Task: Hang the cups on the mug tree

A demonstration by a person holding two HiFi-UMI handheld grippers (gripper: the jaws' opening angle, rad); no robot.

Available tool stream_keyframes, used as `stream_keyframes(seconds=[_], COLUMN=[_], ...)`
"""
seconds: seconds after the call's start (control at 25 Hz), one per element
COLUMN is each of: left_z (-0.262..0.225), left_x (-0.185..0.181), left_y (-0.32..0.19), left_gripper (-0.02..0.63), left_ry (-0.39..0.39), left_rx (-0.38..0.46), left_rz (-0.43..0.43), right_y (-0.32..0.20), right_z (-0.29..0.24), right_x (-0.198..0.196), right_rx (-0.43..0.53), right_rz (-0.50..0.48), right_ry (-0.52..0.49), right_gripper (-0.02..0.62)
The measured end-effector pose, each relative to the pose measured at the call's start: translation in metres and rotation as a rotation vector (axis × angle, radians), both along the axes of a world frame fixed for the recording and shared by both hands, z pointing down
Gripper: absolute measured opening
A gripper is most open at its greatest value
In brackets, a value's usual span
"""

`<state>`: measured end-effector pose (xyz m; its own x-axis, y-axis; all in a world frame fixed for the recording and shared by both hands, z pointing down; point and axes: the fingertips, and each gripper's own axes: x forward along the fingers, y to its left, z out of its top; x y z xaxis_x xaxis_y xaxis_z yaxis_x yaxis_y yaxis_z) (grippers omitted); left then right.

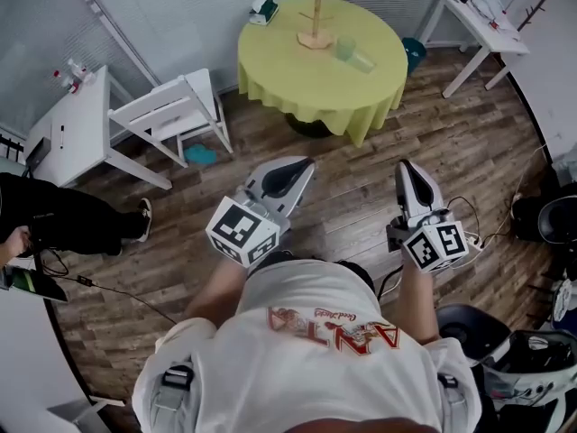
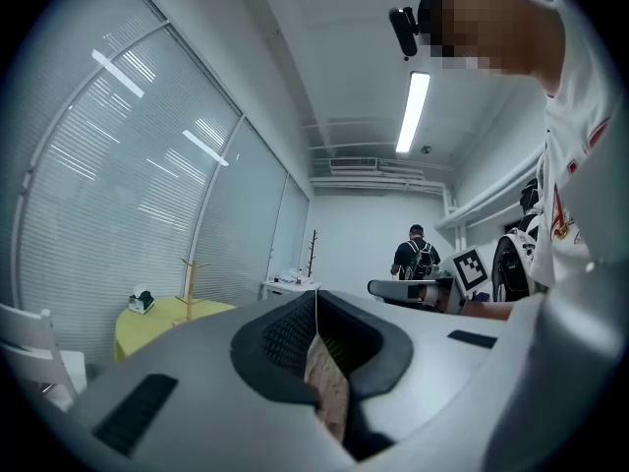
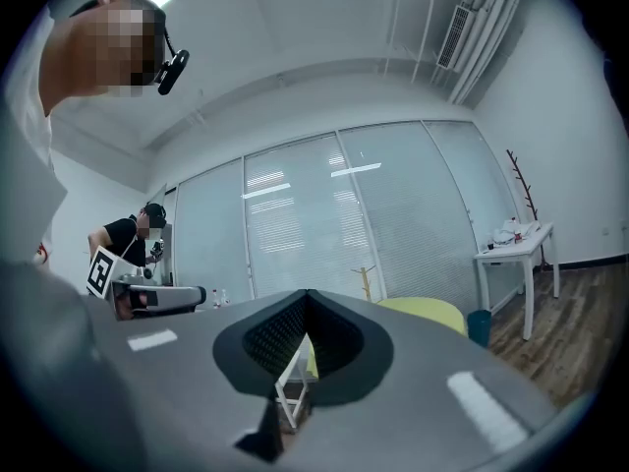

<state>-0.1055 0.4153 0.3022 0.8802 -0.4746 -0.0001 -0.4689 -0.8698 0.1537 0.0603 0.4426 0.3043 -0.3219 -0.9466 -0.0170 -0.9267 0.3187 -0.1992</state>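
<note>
cups [image 1: 345,49]: two, pale green and see-through, close together on the worktop at 4 o'clock of the mug tree's base. Neither is hung.
mug tree [image 1: 315,12]: wooden, upright, toward the far side of the worktop, pegs bare.
worktop [image 1: 270,66]: round, yellow-green cloth, dead 12 o'clock, well apart from both grippers.
left gripper [image 1: 302,165]: jaws closed tip to tip, nothing between them, held level, aimed about 1 o'clock.
right gripper [image 1: 405,168]: jaws fully closed, empty, level, aimed 12 o'clock.
risk, cups: they sit so close that closing on one likely nudges the other. The worktop edge is near at 4-5 o'clock, so a knocked cup could roll off.
risk, mug tree: slim stand on a small base. Bumping a peg while hooking a cup could tip it.
risk, cloth: it hangs loose over the rim, so a snag would drag everything on top.
risk, approach: white chair [image 1: 171,106] at 10 o'clock and a cable [image 1: 476,226] on the floor at 3 o'clock are both snag or trip points.
hidden, cups: too small to tell whether they have handles, or whether the nearer one is upright or tipped. Neither gripper view shows them.
hidden, mug tree: top cut off in the head view. Only a thin fork shows in the left gripper view [image 2: 189,278] and the right gripper view [image 3: 366,281], so the peg count is unclear.
</note>
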Motion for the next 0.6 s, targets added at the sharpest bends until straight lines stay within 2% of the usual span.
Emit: stream_keyframes(seconds=[0.32,0.44,0.6], left_z=[0.011,0.012,0.015], left_x=[-0.05,-0.057,-0.056], left_y=[-0.017,-0.028,-0.048], left_gripper=[0.012,0.012,0.012], left_ry=[0.005,0.019,0.022], left_rx=[-0.023,-0.026,-0.03], left_rz=[-0.016,-0.031,-0.048], right_y=[-0.019,-0.034,-0.06], right_z=[0.007,0.004,0.004], right_x=[-0.04,-0.046,-0.044], right_rx=[-0.027,-0.023,-0.015], right_rz=[0.009,-0.007,-0.022], right_ry=[0.017,0.044,0.029], right_gripper=[0.002,0.002,0.002])
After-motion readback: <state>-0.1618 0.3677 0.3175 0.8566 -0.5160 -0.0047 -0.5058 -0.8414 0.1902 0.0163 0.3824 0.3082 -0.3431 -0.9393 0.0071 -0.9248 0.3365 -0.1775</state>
